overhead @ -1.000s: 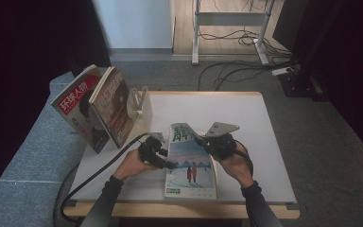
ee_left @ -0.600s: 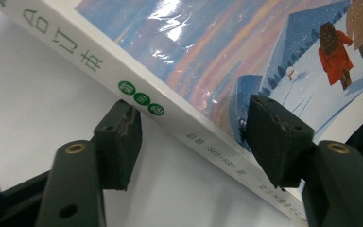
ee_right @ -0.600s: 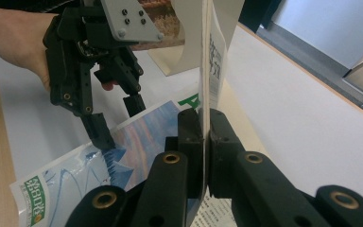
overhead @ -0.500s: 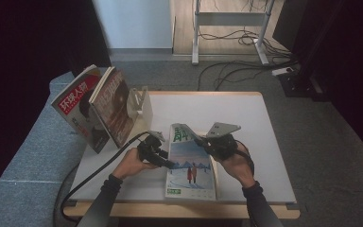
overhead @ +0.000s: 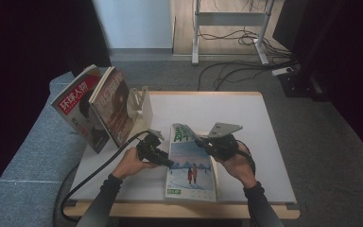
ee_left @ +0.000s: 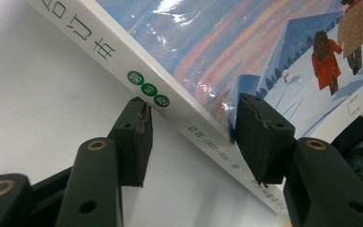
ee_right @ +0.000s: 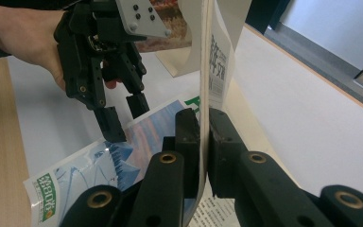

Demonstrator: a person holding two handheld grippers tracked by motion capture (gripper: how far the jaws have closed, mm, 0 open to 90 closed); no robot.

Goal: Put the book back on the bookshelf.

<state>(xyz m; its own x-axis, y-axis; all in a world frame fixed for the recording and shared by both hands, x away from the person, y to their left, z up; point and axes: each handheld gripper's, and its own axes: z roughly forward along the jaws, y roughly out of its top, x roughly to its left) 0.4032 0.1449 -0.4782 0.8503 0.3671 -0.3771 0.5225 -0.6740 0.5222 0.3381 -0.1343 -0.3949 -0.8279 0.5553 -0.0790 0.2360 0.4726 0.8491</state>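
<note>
**White table, one magazine, two claws at its edges**

White table (overhead: pixel 264 142) carries the work. Right claw (ee_right: pixel 203 137) is pressed onto the raised front cover (ee_right: pixel 213 52) of the magazine (overhead: pixel 191 165), probably holding it up so the pages open. Left claw (ee_left: pixel 191 137) has just been closing; its half-spread jaws straddle the spine (ee_left: pixel 170 101), one pad on the cover, the other short of it, likely to pin the magazine down. The left gripper view reads the spine print; the high view adds two more magazines (overhead: pixel 94 109) leaning against a stand (overhead: pixel 139 101) at the table's left.
</note>
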